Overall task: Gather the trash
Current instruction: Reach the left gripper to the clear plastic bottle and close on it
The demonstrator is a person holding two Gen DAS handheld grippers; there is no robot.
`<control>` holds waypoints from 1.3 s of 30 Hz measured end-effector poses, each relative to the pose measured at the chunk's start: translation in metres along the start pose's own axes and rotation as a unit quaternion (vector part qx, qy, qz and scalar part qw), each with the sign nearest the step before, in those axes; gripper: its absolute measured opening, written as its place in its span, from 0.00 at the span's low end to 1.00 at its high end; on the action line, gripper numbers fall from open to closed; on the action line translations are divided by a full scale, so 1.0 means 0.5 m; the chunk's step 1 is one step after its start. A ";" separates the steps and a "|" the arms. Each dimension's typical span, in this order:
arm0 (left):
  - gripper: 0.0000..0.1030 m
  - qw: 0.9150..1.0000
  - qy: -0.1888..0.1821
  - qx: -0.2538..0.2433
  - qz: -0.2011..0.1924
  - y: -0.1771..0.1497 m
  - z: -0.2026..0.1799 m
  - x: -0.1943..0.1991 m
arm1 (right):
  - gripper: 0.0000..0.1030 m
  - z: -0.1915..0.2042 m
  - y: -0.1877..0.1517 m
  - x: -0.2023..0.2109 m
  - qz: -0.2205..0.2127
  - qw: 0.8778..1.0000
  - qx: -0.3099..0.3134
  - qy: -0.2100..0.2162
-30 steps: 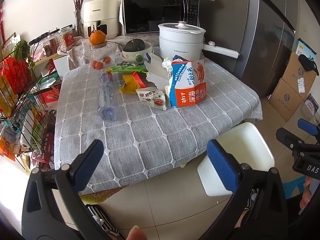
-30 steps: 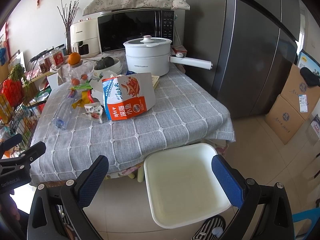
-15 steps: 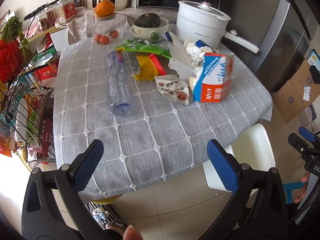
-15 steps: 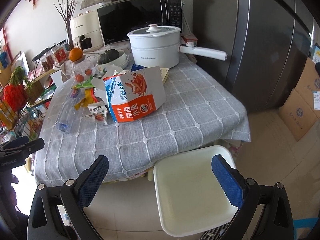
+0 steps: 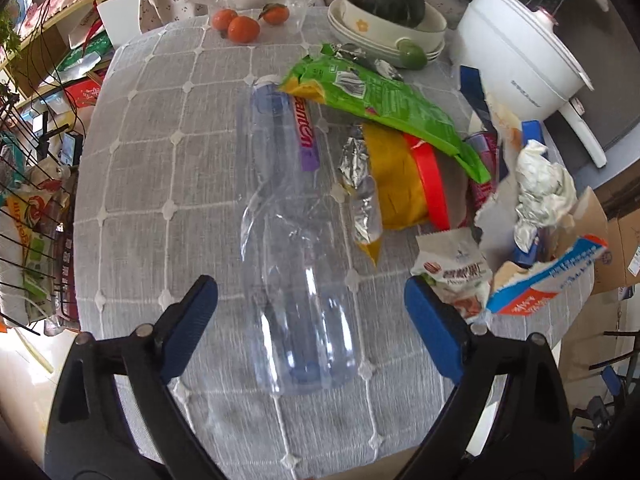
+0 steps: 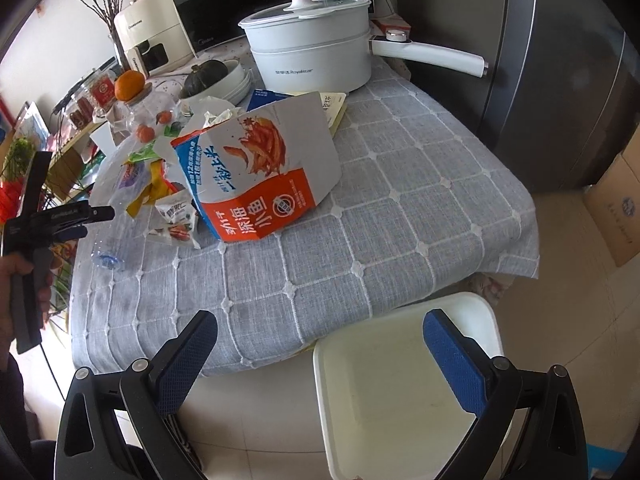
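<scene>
A clear plastic bottle (image 5: 296, 264) lies on the grey checked tablecloth (image 5: 160, 184). My left gripper (image 5: 312, 308) is open, its fingers either side of the bottle's base. Beside it lie a green wrapper (image 5: 384, 100), a yellow and red bag (image 5: 404, 176), a small snack packet (image 5: 452, 268) and a torn blue and orange snack bag (image 6: 260, 172) with crumpled tissue (image 5: 540, 188). My right gripper (image 6: 320, 348) is open and empty, low at the table's front edge above a white bin (image 6: 404, 392).
A white electric pot (image 6: 316, 48) with a long handle, stacked bowls holding a dark squash (image 5: 384, 0), and small oranges (image 5: 240, 26) stand at the back. A wire rack (image 5: 28, 208) is left of the table. A fridge (image 6: 560, 80) and cardboard boxes stand right.
My left gripper has moved forward and down over the table until its fingers straddle the bottle. My right gripper has edged closer to the table.
</scene>
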State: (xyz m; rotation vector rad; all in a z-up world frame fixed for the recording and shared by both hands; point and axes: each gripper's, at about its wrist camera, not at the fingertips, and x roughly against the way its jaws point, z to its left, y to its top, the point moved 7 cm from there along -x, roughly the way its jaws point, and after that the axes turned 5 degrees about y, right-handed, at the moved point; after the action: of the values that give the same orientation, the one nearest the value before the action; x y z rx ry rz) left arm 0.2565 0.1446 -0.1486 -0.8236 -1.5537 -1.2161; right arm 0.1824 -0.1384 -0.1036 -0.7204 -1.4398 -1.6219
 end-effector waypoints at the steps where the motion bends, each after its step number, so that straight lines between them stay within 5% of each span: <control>1: 0.85 1.000 0.005 0.003 0.005 0.003 0.002 -0.013 | 1.00 -0.003 0.004 -0.006 0.003 1.000 0.000 -0.002; 5: 0.63 1.000 0.004 0.007 0.023 -0.006 0.007 -0.043 | 1.00 -0.014 0.014 -0.030 0.013 1.000 0.001 -0.011; 16: 0.60 0.997 -0.067 0.024 -0.039 -0.097 0.024 0.075 | 1.00 0.000 0.048 -0.040 0.009 0.999 -0.042 -0.003; 25: 0.59 0.989 -0.115 0.017 -0.088 -0.139 0.048 0.138 | 0.98 0.087 0.226 -0.046 -0.013 0.992 -0.108 0.061; 30: 0.59 0.985 -0.153 -0.004 -0.083 -0.149 0.036 0.147 | 0.97 0.100 0.285 -0.112 -0.002 0.988 -0.150 0.046; 33: 0.60 0.983 -0.162 0.005 -0.088 -0.147 0.044 0.157 | 0.87 0.083 0.288 -0.161 0.019 0.986 -0.165 0.025; 39: 0.60 0.981 -0.166 0.002 -0.100 -0.140 0.048 0.176 | 0.84 0.047 0.235 -0.203 0.052 0.978 -0.197 0.037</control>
State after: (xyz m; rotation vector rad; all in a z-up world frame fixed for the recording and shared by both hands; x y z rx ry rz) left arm 0.1590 0.1439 -0.0876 -0.9189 -1.9484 -1.2633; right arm 0.3313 -0.0943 -0.1265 -0.9313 -1.0178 -1.8516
